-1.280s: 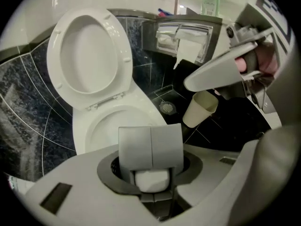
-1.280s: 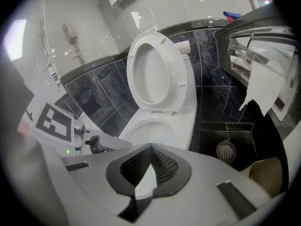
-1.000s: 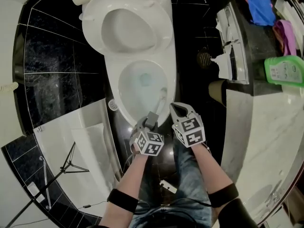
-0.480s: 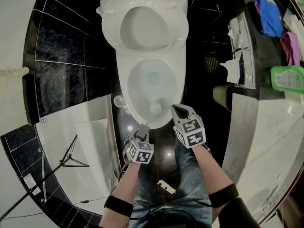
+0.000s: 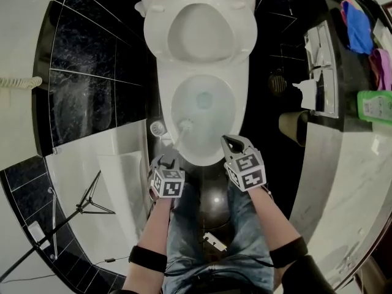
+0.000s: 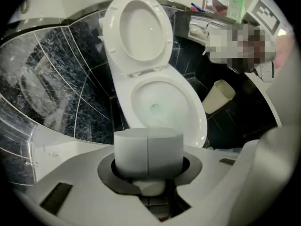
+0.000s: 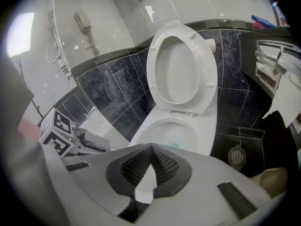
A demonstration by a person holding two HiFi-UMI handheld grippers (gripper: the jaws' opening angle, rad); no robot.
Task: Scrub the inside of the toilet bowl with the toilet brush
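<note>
The white toilet stands with its lid up and water in the bowl. My left gripper is shut on the thick white handle of the toilet brush. The brush head sits at the bowl's left front rim. In the right gripper view the left gripper's marker cube shows at the left. My right gripper hovers over the bowl's front right rim, shut with nothing in it, and points at the bowl.
A small round brush holder stands on the dark floor left of the toilet. A beige bin and a floor drain lie to the right, beside a marble counter. A white ledge and a tripod are at the left.
The left gripper has swung left with the brush. The brush head went from the bowl's front right across to its left front rim. The right gripper has hardly shifted.
</note>
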